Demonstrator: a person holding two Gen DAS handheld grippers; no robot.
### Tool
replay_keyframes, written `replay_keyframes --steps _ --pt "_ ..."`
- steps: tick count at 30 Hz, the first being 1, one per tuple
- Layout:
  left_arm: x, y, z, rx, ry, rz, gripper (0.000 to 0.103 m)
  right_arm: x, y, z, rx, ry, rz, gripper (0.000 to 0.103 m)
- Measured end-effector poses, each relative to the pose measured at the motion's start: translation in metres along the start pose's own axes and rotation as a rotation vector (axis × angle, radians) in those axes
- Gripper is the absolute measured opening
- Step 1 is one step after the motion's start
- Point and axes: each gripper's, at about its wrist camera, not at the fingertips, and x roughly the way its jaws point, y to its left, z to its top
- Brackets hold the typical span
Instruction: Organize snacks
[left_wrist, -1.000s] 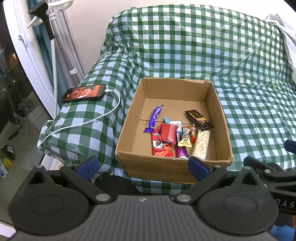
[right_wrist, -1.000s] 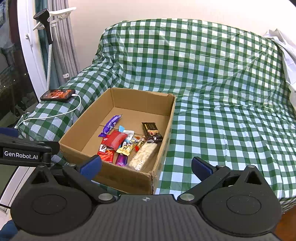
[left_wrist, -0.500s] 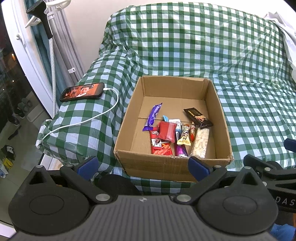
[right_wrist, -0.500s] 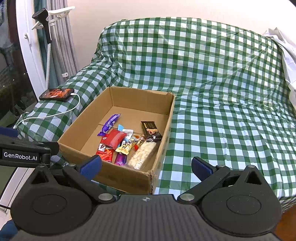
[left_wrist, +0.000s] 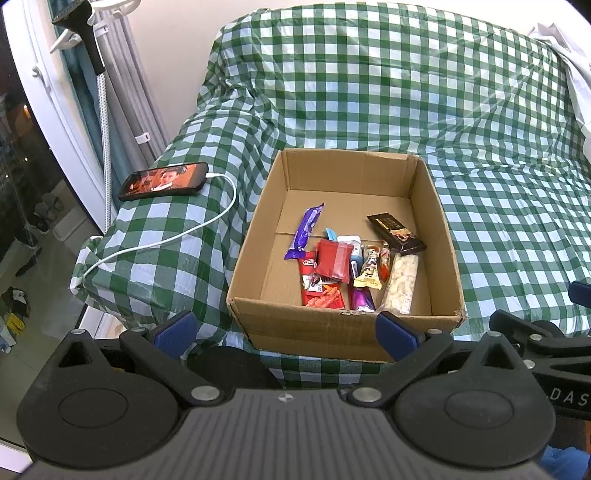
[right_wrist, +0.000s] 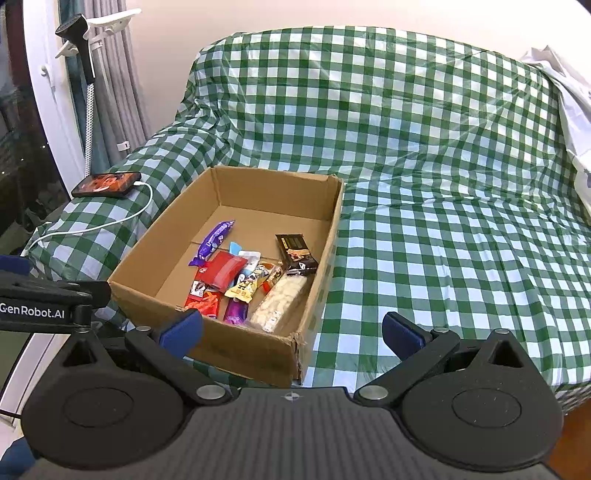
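Your left gripper (left_wrist: 284, 330) has its jaws wide apart and holds nothing; its blue fingertips (left_wrist: 173, 328) frame the near wall of the cardboard box (left_wrist: 332, 326), without touching it. Your right gripper (right_wrist: 293, 330) is the same: jaws spread wide, nothing between them, hanging just in front of the near right corner of the box (right_wrist: 258, 354). In the right wrist view you see the left gripper's black body (right_wrist: 44, 302) at the left edge, beside the box.

The box stands open on a sofa covered with a green and white checked cloth (left_wrist: 498, 206), near the front edge of the seat. All the snacks lie inside it, gathered in the near half of the floor. A purple bar (left_wrist: 304, 230) lies apart toward the left and back. A red pouch (left_wrist: 334, 254) rests on top of other packets, and a red-orange packet (left_wrist: 321, 295) lies next to the near wall. A yellow wrapper (left_wrist: 369, 273) is in the middle, a small purple packet (left_wrist: 361, 299) in front of it. A clear pack of pale pieces (left_wrist: 402, 282) lies along the right side, and a dark chocolate bar (left_wrist: 395, 234) sits behind it, close to the right wall.

On the sofa arm to the left, a phone (left_wrist: 164, 181) lies with its screen lit, and a white cable (left_wrist: 177, 236) runs from it down over the cloth.
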Motion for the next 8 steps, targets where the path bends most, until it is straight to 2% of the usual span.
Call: replay_keyframes --steps 8 --pt "-0.0006 -0.0007 -0.0009 0.007 -0.028 0.028 0.103 0.0036 -0.0021 -0.0012 0.01 0.018 -0.005 0.102"
